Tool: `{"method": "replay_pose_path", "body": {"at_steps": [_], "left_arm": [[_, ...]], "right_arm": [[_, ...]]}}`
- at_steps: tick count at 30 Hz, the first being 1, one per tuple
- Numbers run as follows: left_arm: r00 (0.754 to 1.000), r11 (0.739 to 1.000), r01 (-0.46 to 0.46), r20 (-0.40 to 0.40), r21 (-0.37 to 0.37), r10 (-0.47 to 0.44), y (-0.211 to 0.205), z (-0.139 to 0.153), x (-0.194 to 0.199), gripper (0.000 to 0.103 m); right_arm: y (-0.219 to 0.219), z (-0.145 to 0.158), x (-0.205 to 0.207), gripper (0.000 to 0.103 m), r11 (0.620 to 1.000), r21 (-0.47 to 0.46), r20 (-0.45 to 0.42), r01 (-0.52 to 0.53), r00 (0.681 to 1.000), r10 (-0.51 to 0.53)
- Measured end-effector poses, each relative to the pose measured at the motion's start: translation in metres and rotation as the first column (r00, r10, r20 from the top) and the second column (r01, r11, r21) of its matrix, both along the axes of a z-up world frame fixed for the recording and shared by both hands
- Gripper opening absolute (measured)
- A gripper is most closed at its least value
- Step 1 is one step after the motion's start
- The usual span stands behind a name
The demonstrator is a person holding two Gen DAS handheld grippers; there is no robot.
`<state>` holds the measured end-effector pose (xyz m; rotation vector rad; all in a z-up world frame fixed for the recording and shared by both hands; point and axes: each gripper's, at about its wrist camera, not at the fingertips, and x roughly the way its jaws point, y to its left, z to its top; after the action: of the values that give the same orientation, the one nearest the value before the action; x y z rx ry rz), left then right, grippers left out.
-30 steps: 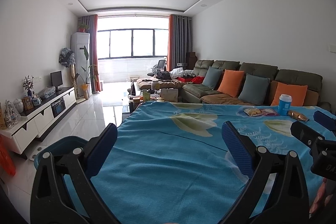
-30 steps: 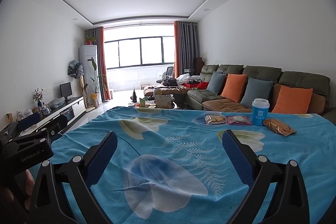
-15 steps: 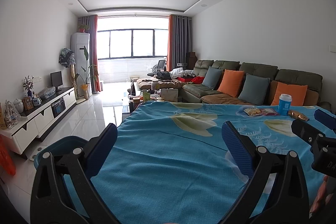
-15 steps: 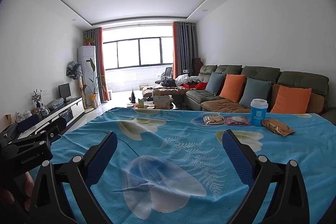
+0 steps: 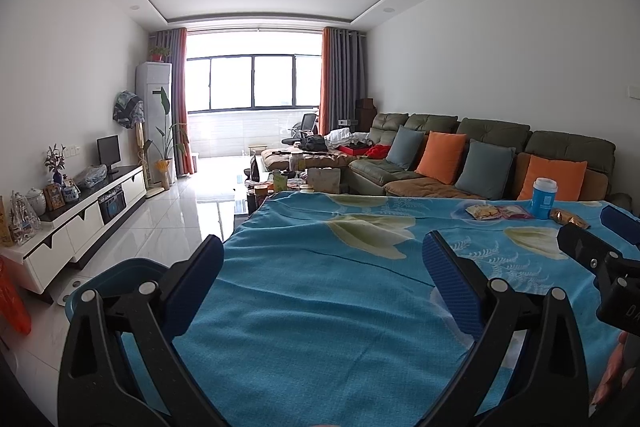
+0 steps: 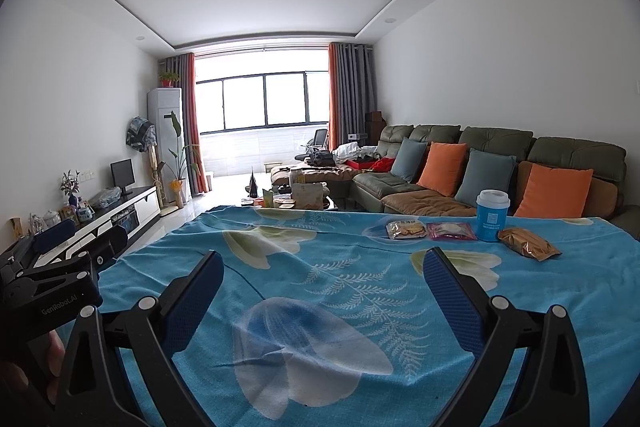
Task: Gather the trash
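Right gripper (image 6: 318, 279): jaws spread wide, nothing between them, held low over the near part of the counter (image 6: 280, 347) and aimed along its length. Left gripper (image 5: 318, 267): same, wide apart and empty, held over the counter's left near corner.

Both sit level and side by side (each shows at the edge of the other's view), which reads as a neutral carry pose, neither one committed to a target.

Trash, all clustered at the far right end of the counter, well apart from both grippers:
- cup (image 6: 492, 215), blue with white lid, upright
- yellow snack packet (image 6: 406, 229), lying flat
- pink packet (image 6: 451, 231), flat, just beside the yellow one
- gold wrapper (image 6: 528, 248), crumpled, just right of the cup

Blue bin (image 5: 116, 279) stands on the floor off the counter's left near corner, partly behind the left gripper's finger; contents hidden. Judgement: left side suits dropping, right side suits reaching.
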<state>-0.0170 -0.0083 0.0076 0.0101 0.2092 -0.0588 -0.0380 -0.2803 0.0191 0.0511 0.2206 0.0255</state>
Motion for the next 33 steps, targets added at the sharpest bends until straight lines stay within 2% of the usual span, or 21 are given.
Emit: {"method": "replay_pose_path", "body": {"at_steps": [33], "left_arm": [[1.0,1.0,-0.004,-0.009,0.001,0.004,0.0013,-0.0046,0.0026,0.097]], "right_arm": [[0.0007,0.0015,0.001,0.097,1.0,-0.002,-0.001,0.005,1.0,-0.005]]}}
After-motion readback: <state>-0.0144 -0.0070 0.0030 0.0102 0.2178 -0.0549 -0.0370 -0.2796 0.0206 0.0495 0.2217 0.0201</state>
